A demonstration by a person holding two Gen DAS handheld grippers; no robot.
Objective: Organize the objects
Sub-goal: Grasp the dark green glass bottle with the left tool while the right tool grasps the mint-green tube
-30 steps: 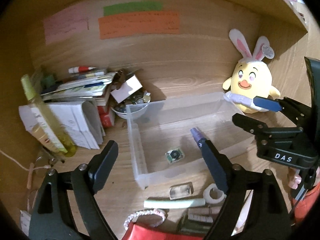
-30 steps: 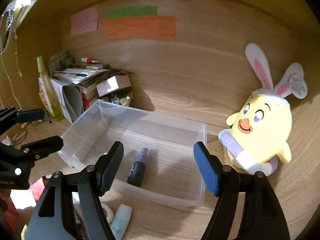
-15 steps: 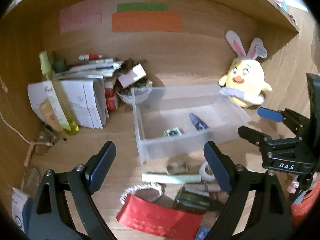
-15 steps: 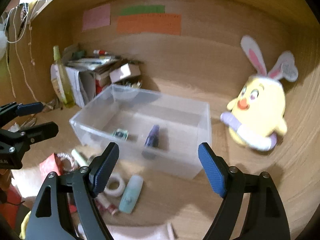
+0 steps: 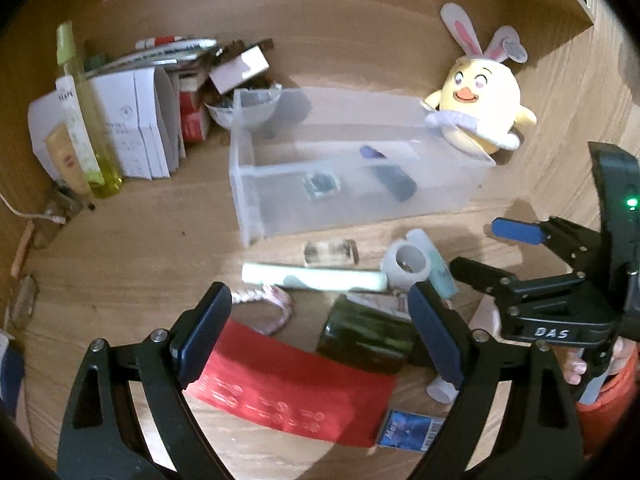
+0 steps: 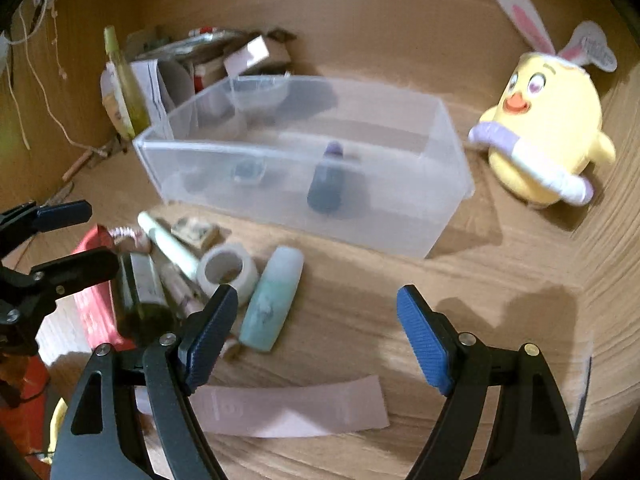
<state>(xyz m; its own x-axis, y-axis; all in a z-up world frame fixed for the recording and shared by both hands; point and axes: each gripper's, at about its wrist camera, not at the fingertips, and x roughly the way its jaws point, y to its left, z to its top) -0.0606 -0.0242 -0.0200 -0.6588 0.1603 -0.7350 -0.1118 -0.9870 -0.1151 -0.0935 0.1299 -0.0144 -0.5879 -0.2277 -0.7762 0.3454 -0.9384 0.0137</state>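
1. Papers (image 5: 132,128) and a yellow bottle (image 5: 86,120) stand at the far left of the table (image 5: 140,248).
2. Left gripper (image 5: 320,332), spread and holding nothing, hovers over a red packet (image 5: 296,396) and dark bottle (image 5: 368,338).
3. Clear bin (image 6: 304,168) holds a purple tube (image 6: 328,184) and a small item (image 6: 248,170).
4. Tape roll (image 6: 226,272) and teal tube (image 6: 272,300) lie just in front of the bin.
5. Right gripper (image 6: 316,328) is spread, empty, above bare table.
6. Chick plush (image 6: 548,136) sits right of the bin.

You have one clear bin (image 6: 440,216) holding two items: one purple-capped tube (image 6: 326,184) and one small square packet (image 6: 249,170). Outside it you have one tape roll (image 6: 224,270), one mint tube (image 6: 270,304), one green bottle (image 5: 366,338), one red envelope (image 5: 288,396) and one plush chick (image 6: 544,136).
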